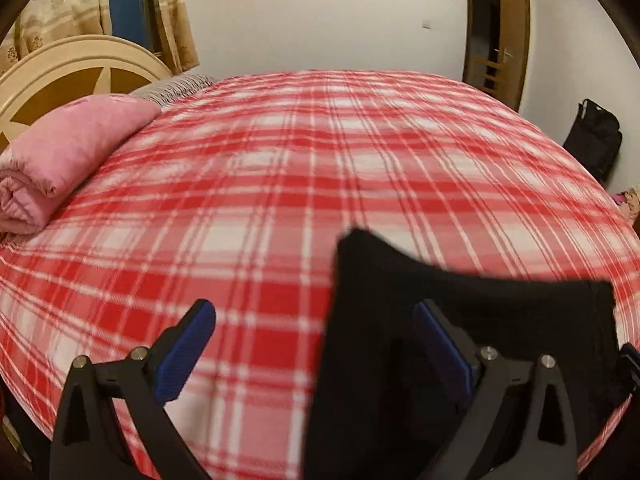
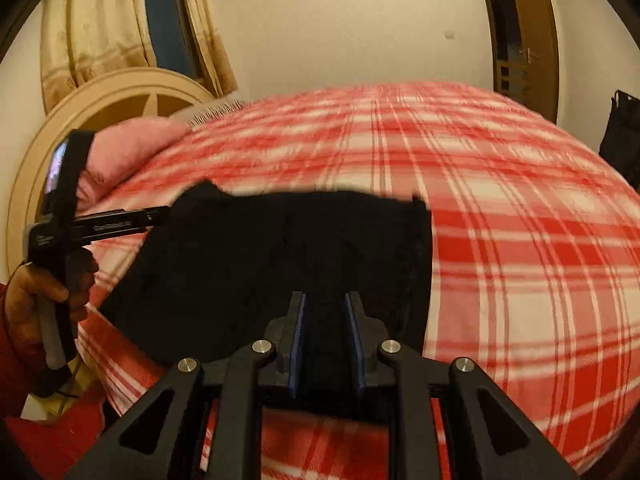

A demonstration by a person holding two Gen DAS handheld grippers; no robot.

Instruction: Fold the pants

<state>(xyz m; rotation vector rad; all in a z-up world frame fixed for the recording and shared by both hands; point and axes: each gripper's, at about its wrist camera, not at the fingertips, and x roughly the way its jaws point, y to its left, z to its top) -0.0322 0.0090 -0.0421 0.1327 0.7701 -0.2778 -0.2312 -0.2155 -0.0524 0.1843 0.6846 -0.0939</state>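
The black pants (image 1: 472, 312) lie folded on the red-and-white plaid bed (image 1: 280, 168), near its front edge. In the left wrist view my left gripper (image 1: 316, 332) is open wide; its right finger lies over the pants' left edge and its left finger is over bare sheet. In the right wrist view the pants (image 2: 288, 252) fill the middle. My right gripper (image 2: 326, 332) has its jaws narrowly apart over the pants' near edge; black cloth shows between them, and I cannot tell whether it is pinched. The left gripper's body (image 2: 100, 224) shows at the pants' left edge.
A rolled pink blanket (image 1: 60, 160) lies at the bed's left by the cream headboard (image 1: 80, 68). A black bag (image 1: 596, 140) stands on the floor at the right. A wooden door (image 1: 500, 32) and curtains (image 1: 168, 12) are behind the bed.
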